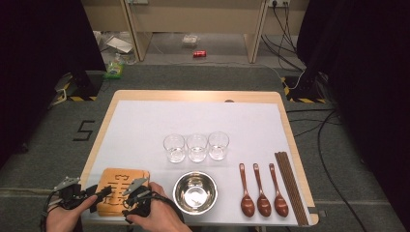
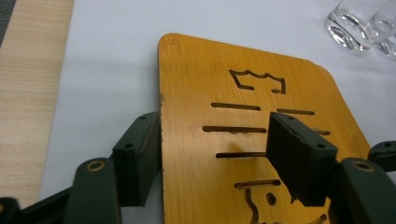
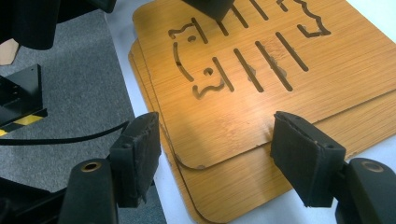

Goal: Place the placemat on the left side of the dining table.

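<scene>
A stack of slotted bamboo boards (image 1: 121,180) lies flat at the front left of the table, and the right gripper view shows up to three layers (image 3: 261,56). My left gripper (image 1: 103,193) comes in from the left. In its own view (image 2: 212,135) one pad sits at the top board's (image 2: 210,88) left edge and the other hovers over the board, with the jaws wide apart. My right gripper (image 1: 128,197) stands open over the stack's near corner (image 3: 215,135), gripping nothing. A left gripper fingertip (image 3: 210,7) shows at the top of that view.
Three clear glasses (image 1: 196,147) stand in a row mid-table. A steel bowl (image 1: 195,192) sits right of the boards. Three wooden spoons (image 1: 263,191) and dark chopsticks (image 1: 290,186) lie at the right. A white sheet (image 1: 193,118) covers the wooden table (image 1: 193,95).
</scene>
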Demonstrator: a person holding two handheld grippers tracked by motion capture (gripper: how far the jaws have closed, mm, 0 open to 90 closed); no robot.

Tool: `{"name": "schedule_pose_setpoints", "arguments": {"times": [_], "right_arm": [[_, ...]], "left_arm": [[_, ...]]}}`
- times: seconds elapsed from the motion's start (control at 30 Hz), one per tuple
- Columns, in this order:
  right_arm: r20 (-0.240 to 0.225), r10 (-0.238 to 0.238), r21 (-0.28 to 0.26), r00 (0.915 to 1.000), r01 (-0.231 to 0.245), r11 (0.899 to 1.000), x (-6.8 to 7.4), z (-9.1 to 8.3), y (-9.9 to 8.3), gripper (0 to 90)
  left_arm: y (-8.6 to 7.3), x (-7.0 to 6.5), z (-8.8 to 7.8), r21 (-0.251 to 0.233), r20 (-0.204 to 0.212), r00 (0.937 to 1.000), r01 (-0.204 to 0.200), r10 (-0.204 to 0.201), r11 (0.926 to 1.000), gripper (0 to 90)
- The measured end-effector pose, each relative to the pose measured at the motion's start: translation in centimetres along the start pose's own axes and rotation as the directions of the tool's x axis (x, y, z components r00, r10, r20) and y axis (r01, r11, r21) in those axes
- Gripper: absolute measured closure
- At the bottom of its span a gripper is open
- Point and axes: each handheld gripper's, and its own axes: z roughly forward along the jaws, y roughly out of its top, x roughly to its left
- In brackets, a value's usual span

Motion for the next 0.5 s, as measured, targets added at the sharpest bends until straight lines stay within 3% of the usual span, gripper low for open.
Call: {"name": "schedule_pose_setpoints", "arguments": {"times": [0.17,0.27,0.33,0.37,0.4,0.5], "right_arm": [[0.006,-0.007,-0.004,1.0,0.007,1.0,0.1,0.1,-0.1,32.0],[0.006,-0.015,-0.007,0.9999,0.015,1.0,0.2,0.1,-0.1,31.5],[0.003,-0.023,-0.003,0.9997,0.023,1.0,0.2,0.1,-0.1,31.3],[-0.003,-0.018,-0.002,0.9998,0.018,1.0,0.2,0.1,-0.1,31.3],[-0.005,-0.019,-0.002,0.9998,0.019,1.0,0.2,0.1,-0.1,31.1],[-0.004,-0.02,0.002,0.9998,0.02,1.0,0.2,0.1,-0.1,31.1]], "left_arm": [[0.2,0.0,-0.5,-0.017,0.009,0.9998,0.019,-0.019,0.9997,39.1],[0.6,-0.3,-1.2,-0.057,0.02,0.9991,0.038,-0.037,0.9977,40.1],[1.0,-0.6,-1.7,-0.086,0.047,0.9976,0.055,-0.051,0.9948,41.4],[1.1,-0.9,-2.0,-0.108,0.102,0.9917,0.089,-0.078,0.9902,43.6],[1.2,-1.0,-2.0,-0.126,0.124,0.9882,0.106,-0.09,0.9863,43.6],[1.2,-1.2,-2.2,-0.14,0.126,0.9879,0.108,-0.091,0.9843,45.3]]}}
